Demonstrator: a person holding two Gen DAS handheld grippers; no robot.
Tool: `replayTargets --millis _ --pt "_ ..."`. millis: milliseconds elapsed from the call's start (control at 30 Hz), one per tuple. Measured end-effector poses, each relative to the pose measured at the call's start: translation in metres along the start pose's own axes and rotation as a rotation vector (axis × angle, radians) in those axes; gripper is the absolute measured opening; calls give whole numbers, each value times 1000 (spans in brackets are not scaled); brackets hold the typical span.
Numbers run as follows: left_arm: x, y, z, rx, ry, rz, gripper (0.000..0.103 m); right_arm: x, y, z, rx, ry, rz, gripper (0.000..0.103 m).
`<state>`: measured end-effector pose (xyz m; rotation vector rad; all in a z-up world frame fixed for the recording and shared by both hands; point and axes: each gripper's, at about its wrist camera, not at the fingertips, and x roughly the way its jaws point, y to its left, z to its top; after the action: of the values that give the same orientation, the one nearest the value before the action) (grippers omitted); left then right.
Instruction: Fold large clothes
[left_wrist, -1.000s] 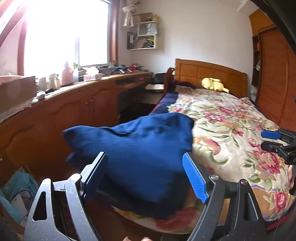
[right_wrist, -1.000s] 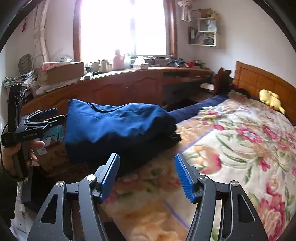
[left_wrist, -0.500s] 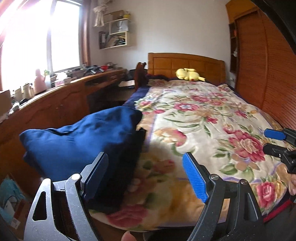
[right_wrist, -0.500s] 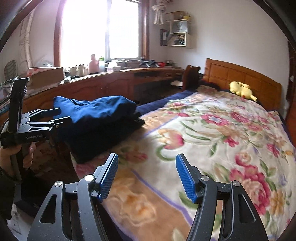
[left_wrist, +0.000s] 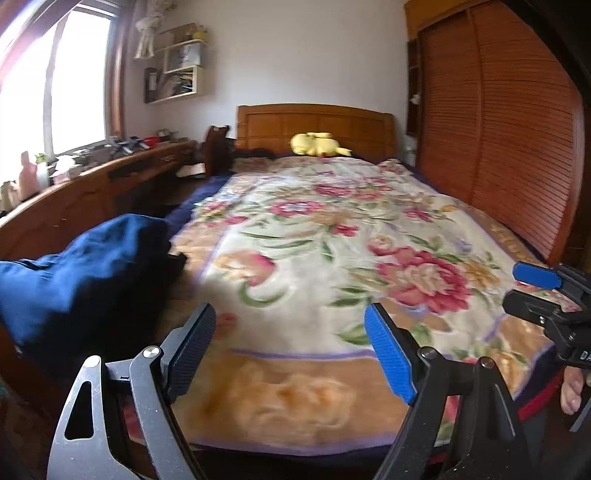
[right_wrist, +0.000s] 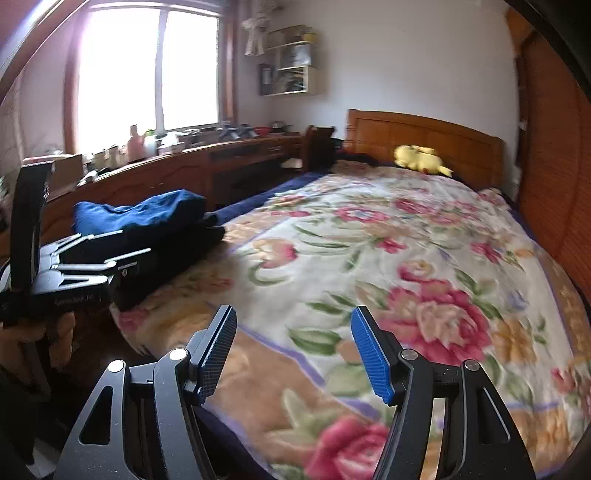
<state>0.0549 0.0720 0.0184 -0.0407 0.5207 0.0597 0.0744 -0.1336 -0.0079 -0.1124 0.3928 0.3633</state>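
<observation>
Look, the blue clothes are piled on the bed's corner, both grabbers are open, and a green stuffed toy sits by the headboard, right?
Almost. The stuffed toy by the headboard is yellow, not green; the left wrist view shows it. The blue clothes are piled on the bed's corner, and the left gripper and right gripper are both open.

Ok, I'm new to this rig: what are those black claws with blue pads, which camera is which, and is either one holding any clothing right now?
Each claw is a hand-held two-finger gripper with a camera looking along its fingers. In one picture the left gripper fills the bottom; in the other, the right gripper does. Each view also catches the other gripper at its edge. Both stand open with nothing between the pads. Ahead lies a bed with a floral blanket. A stack of dark blue folded clothes sits at the bed's near left corner, and a yellow plush toy lies by the headboard.
</observation>
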Motion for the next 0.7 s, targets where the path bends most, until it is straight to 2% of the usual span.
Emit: replayTargets --millis 267,600,700 --pt "3 -52 -6 16 31 -97 83 -40 -20 -22 95 -31 -130 66" --pt "-26 -95 10 38 -24 -155 83 -83 -17 -31 140 -90 -235 67" --pt "-36 -104 15 52 -50 -159 83 -97 -12 -28 150 -116 -247 70"
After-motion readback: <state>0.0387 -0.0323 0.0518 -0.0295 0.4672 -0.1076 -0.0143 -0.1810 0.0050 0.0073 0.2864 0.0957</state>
